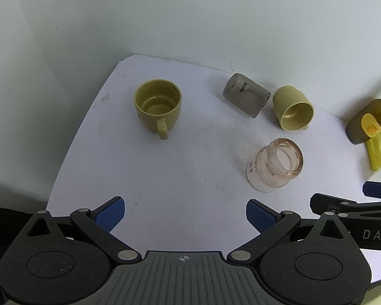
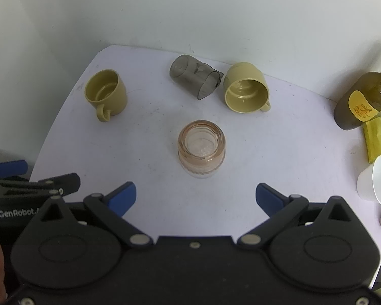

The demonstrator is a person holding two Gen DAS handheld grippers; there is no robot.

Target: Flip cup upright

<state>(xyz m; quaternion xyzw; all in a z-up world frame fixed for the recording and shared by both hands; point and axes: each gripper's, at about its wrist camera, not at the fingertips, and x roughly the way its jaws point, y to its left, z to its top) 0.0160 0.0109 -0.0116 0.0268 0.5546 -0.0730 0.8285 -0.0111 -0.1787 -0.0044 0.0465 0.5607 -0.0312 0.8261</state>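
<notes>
While both tools hang back over the near edge of the white bench [image 2: 279,152], the left tool [image 1: 185,214] and the right tool [image 2: 196,196] each have their blue pads spread wide, pinching nothing. One yellow mug [image 2: 246,90] lies on its side at the far right — mouth toward the cameras, long axis running front to back, handle low on the right. Beside it a smoky plastic cup [image 2: 194,78] also lies tipped, while another yellow mug [image 2: 105,94] and a pink glass jar [image 2: 202,148] stand upright.
</notes>
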